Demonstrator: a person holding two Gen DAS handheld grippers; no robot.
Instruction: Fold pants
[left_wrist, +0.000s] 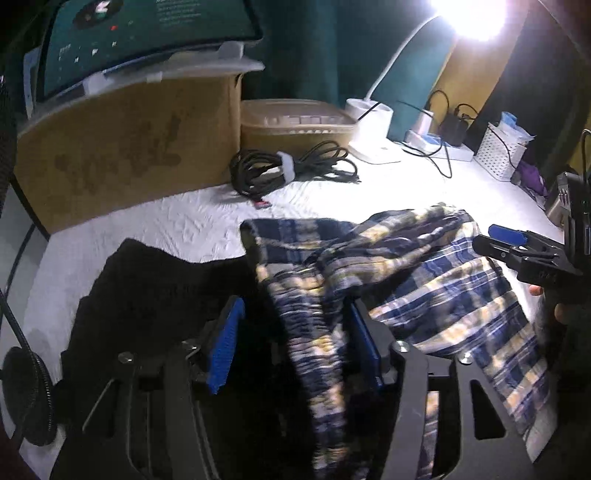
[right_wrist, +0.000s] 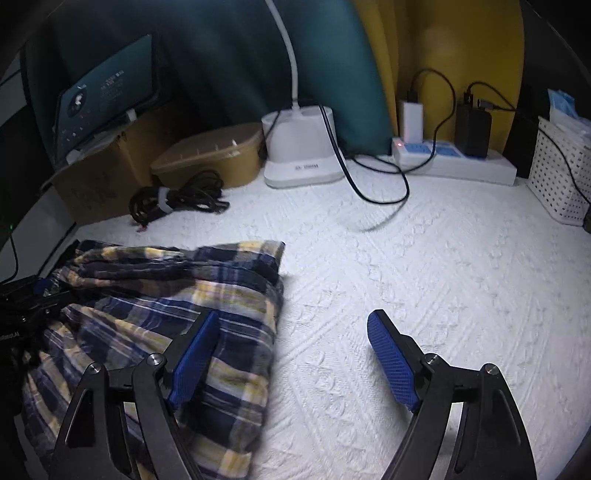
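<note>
Left tongs half-open astride a pants fold, unpinched; right tongs wide, empty, pants to their left.

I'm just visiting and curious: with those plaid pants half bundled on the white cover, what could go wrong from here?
1. A band of the plaid pants runs between the left claw's spread pads; pulling away could drag the bundle loose.
2. The right claw is open and grips nothing, so that side can sag.
3. A black garment lies against the pants and might get caught up in the next grab.
</note>
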